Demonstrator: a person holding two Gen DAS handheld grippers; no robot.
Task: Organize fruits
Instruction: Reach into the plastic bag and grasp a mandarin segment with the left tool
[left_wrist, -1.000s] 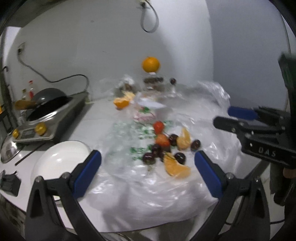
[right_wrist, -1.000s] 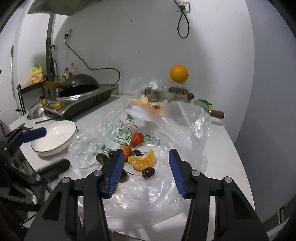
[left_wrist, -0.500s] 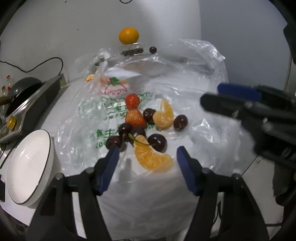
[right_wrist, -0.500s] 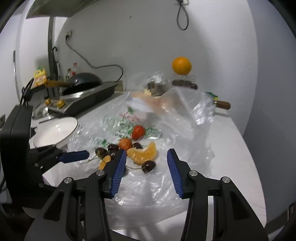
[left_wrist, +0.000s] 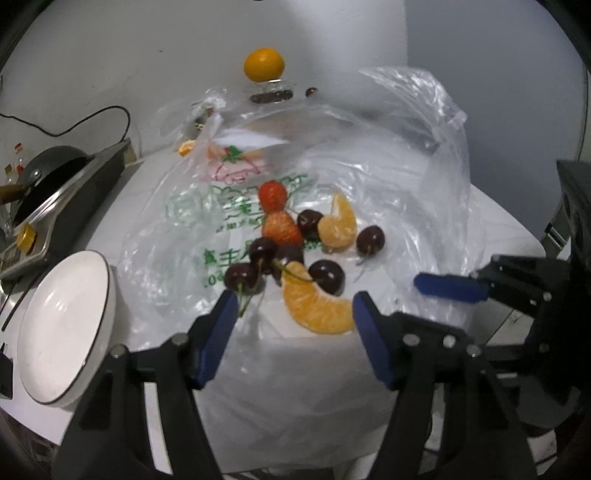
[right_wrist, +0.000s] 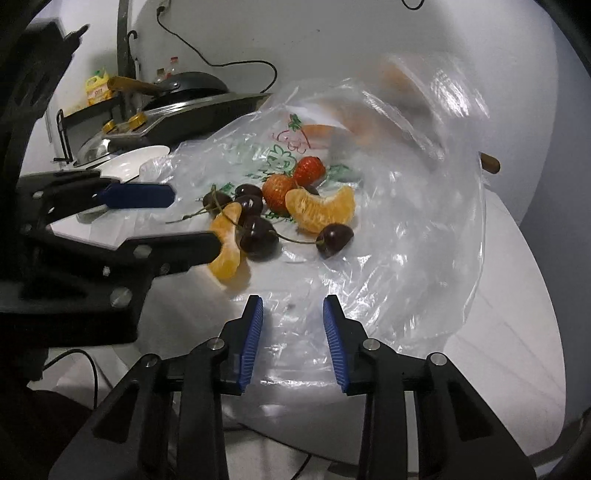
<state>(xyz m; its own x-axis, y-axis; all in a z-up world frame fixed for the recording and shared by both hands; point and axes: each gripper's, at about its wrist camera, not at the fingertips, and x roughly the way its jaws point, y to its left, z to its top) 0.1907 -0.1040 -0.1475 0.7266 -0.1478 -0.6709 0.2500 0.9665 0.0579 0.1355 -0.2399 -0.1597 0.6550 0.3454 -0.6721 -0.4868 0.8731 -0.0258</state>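
Fruit lies on a clear plastic bag (left_wrist: 388, 177) on the white table. Two orange segments (left_wrist: 317, 310) (left_wrist: 338, 227), two strawberries (left_wrist: 280, 229) and several dark cherries (left_wrist: 327, 275) form a small pile. My left gripper (left_wrist: 291, 314) is open, its jaws flanking the near orange segment (right_wrist: 225, 243) just above the bag. My right gripper (right_wrist: 293, 332) is open and empty, low over the bag's front edge, short of the fruit. The right gripper's blue pad (left_wrist: 448, 286) shows at the left view's right side.
A white bowl (left_wrist: 62, 328) stands left of the bag. A stove with a dark pan (left_wrist: 48, 177) is at far left. A whole orange (left_wrist: 264, 65) sits on a jar by the back wall. A pan handle (right_wrist: 489, 162) pokes out behind the bag.
Both grippers moved closer and lower toward the fruit. The left gripper's jaws narrowed and now flank the near orange segment. The right gripper's jaws also narrowed.
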